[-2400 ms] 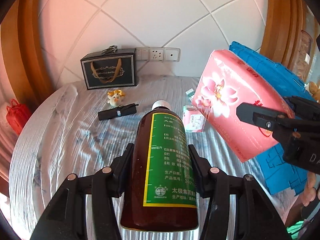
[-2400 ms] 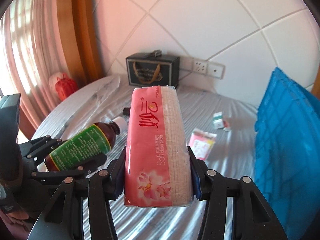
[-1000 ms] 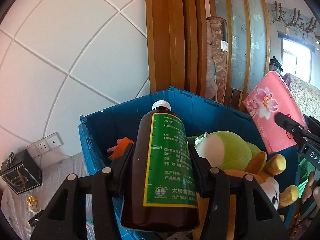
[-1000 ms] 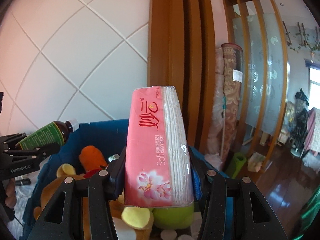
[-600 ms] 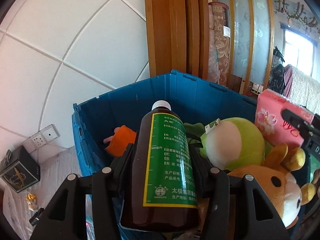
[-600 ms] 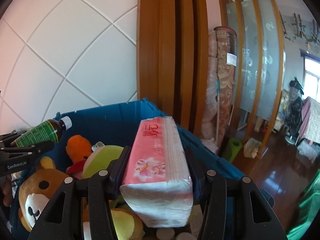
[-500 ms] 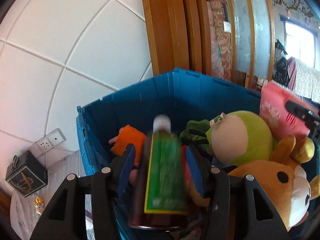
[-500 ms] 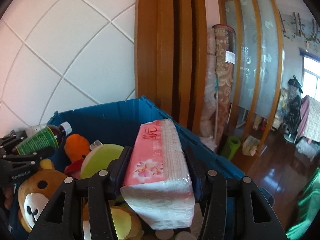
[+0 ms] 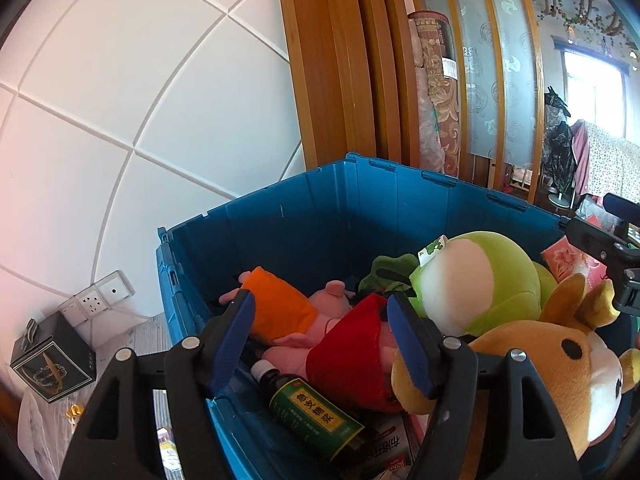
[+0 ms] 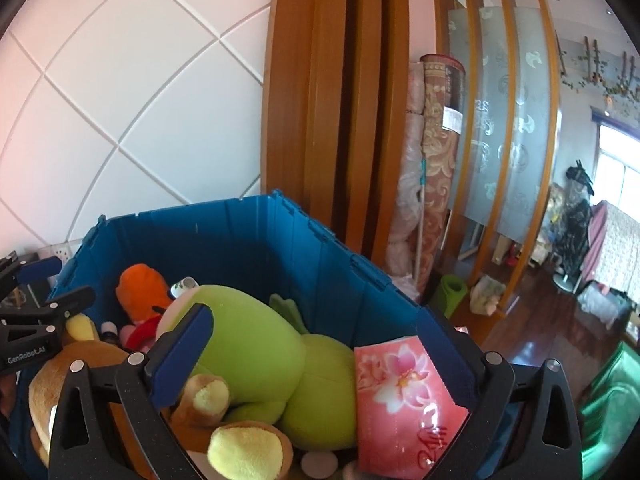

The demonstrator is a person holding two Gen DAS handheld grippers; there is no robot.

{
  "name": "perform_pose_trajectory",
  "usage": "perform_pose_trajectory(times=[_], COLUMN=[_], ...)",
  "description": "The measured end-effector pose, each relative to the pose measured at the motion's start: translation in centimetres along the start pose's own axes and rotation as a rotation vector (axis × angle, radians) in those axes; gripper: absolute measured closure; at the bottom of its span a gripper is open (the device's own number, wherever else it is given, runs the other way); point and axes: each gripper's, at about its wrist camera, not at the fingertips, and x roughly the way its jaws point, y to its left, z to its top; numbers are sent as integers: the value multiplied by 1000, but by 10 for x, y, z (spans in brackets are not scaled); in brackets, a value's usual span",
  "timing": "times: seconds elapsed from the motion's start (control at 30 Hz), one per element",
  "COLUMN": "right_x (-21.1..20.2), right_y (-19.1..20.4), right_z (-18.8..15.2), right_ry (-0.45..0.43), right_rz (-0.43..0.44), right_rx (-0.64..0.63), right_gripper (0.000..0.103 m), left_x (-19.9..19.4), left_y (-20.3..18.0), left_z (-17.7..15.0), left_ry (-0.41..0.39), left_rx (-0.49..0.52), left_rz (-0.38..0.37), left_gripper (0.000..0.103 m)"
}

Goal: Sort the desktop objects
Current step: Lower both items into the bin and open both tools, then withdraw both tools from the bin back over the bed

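Both grippers hang over the blue crate [image 9: 320, 216] [image 10: 248, 240]. The brown bottle with a green label [image 9: 308, 410] lies loose in the crate below my left gripper [image 9: 324, 340], whose jaws are opening with nothing pressed between them. The pink tissue pack [image 10: 404, 396] [image 9: 568, 260] lies in the crate against the green plush [image 10: 256, 356] [image 9: 476, 280]. My right gripper [image 10: 320, 356] stands above it with its jaws opening wide, clear of the pack.
The crate also holds a brown plush [image 9: 560, 368], a pink pig plush in red [image 9: 344, 344] and an orange plush [image 9: 276, 308]. A black gift box [image 9: 52, 356] sits on the table by wall sockets [image 9: 96, 300]. Wooden frames [image 10: 340, 100] rise behind the crate.
Both grippers swung from the table to over the crate and sank. The left let go of the bottle, the right let go of the tissue pack; both now lie inside.
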Motion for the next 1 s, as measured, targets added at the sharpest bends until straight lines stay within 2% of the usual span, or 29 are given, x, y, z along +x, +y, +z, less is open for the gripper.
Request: perform_pose_trajectory(times=[0.37,0.5,0.6,0.67,0.77,0.8,0.83,0.93,1.0], right_x=[-3,-3,0,2,-7,-9,-12,-31,-53], right_y=[0,-2,-5,-5,-2,0,2,18,34], right_z=[-1,0,1,1,-1,-2,-4,-5,-4], right_ry=[-25,-31,-17,0,-39,-42,-38,-38,-65], right_rz=[-7,-12,16,33,57,64,73,119,132], right_rx=[-7,2,6,5,-9,-8,-1,0,-24], right_gripper=[0,0,0,0,0,0,0,0,0], left_x=[-7,-7,-10,-24,-54,-65,-74,-93,-100], left_y=[-1,7,19,27,45,55,65,102,127], left_z=[-2,-2,-3,-9,-25,-33,-41,-67,-85], left_ry=[-45,-30,30,6,-57,-72,-81,-64,-41], left_rx=[4,-26,-60,-61,-84,-111,-138,-237,-283], left_rz=[48,-4,-62,-49,-5,2,4,-20,-8], left_gripper=[35,35,35,35,32,26,25,25,25])
